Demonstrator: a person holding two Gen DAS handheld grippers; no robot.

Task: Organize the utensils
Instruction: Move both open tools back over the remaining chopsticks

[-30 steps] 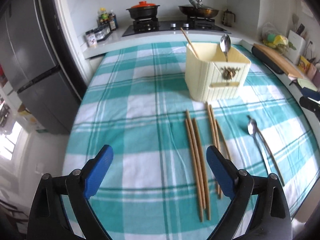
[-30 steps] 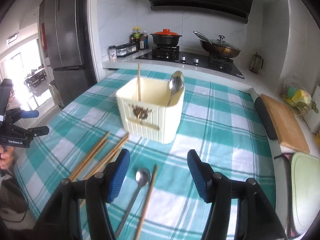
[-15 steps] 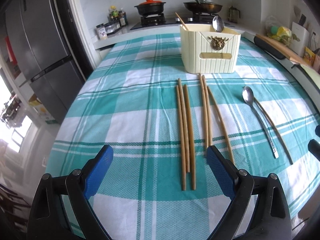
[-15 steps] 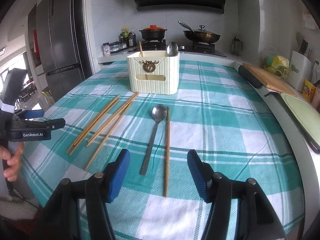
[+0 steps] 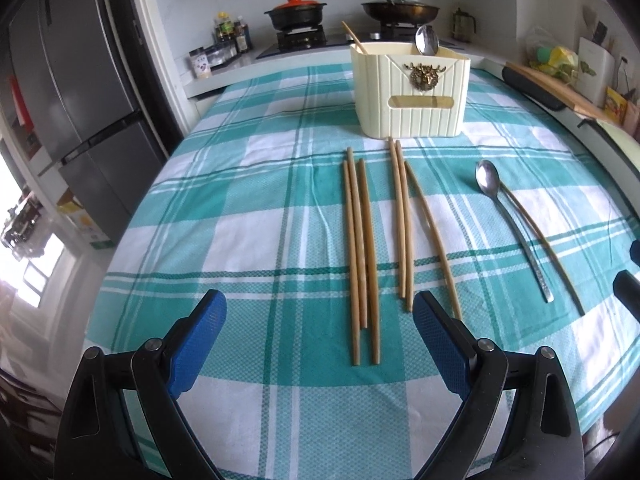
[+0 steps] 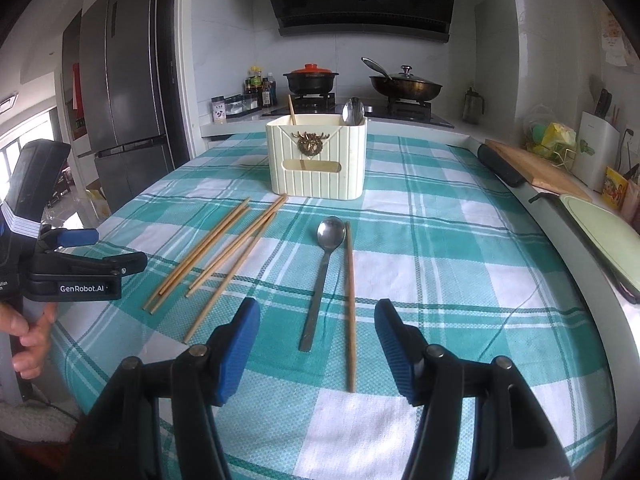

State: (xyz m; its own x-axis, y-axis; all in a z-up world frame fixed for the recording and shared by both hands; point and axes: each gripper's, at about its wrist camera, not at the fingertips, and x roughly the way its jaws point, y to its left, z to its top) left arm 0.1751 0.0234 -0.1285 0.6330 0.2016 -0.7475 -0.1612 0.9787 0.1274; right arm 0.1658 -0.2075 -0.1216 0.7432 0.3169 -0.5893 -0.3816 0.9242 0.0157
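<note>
- Cloth (image 5: 260,208): checked, under everything.
- Holder (image 5: 410,92): far ahead of both grippers; one chopstick and one spoon already stand inside.
- Left gripper (image 5: 320,344): spread wide, empty, lined up on six chopsticks (image 5: 362,240) just ahead.
- Right gripper (image 6: 316,346): spread wide, empty, framing spoon (image 6: 324,276) and lone chopstick (image 6: 350,304), likely next.

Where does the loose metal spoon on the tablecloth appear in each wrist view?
Left wrist: the spoon lies right of centre, bowl toward the holder, a lone chopstick beside it.
Right wrist: the spoon lies at centre, between the open claw's fingers.
Shared landmark: the cream utensil holder.
</note>
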